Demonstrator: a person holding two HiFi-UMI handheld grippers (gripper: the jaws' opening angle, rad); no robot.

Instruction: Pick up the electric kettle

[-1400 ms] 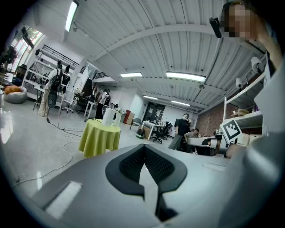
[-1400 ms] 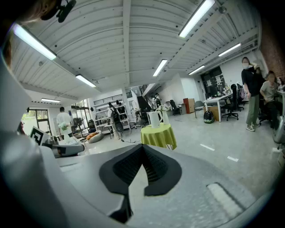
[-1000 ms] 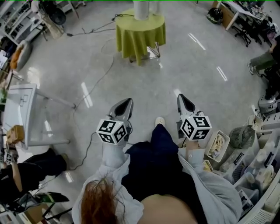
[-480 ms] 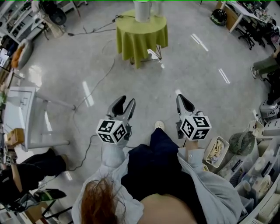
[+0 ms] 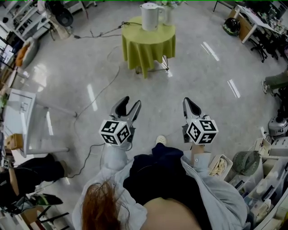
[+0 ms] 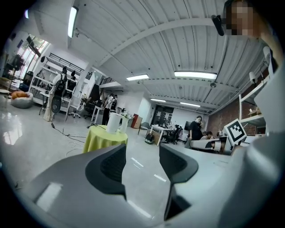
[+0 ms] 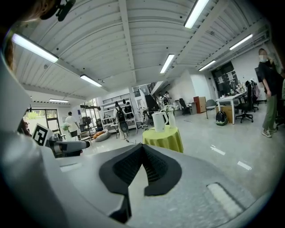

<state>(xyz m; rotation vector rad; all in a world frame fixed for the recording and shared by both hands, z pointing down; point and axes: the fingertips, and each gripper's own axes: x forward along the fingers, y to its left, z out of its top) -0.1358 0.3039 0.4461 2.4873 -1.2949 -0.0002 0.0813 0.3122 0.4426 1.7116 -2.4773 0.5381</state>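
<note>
The white electric kettle (image 5: pixel 149 15) stands on a small round table under a yellow-green cloth (image 5: pixel 148 45) at the top of the head view, well ahead of both grippers. It also shows in the left gripper view, kettle (image 6: pixel 116 122) on the table (image 6: pixel 104 140), and in the right gripper view, kettle (image 7: pixel 159 121) on the table (image 7: pixel 164 139). My left gripper (image 5: pixel 130 103) (image 6: pixel 142 153) is held out over the floor, its jaws opening with nothing between them. My right gripper (image 5: pixel 187 102) (image 7: pixel 142 149) is beside it, shut and empty.
A white vase with flowers (image 5: pixel 167 12) stands right beside the kettle. A cable (image 5: pixel 101 92) runs across the floor from the table toward the left. A white chair (image 5: pixel 24 119) is at left; crates and a fan (image 5: pixel 245 162) crowd the right. People stand at desks (image 6: pixel 196 130) in the distance.
The left jaws have gone from shut to open. Both grippers have moved forward toward the table, and the kettle has come into the head view.
</note>
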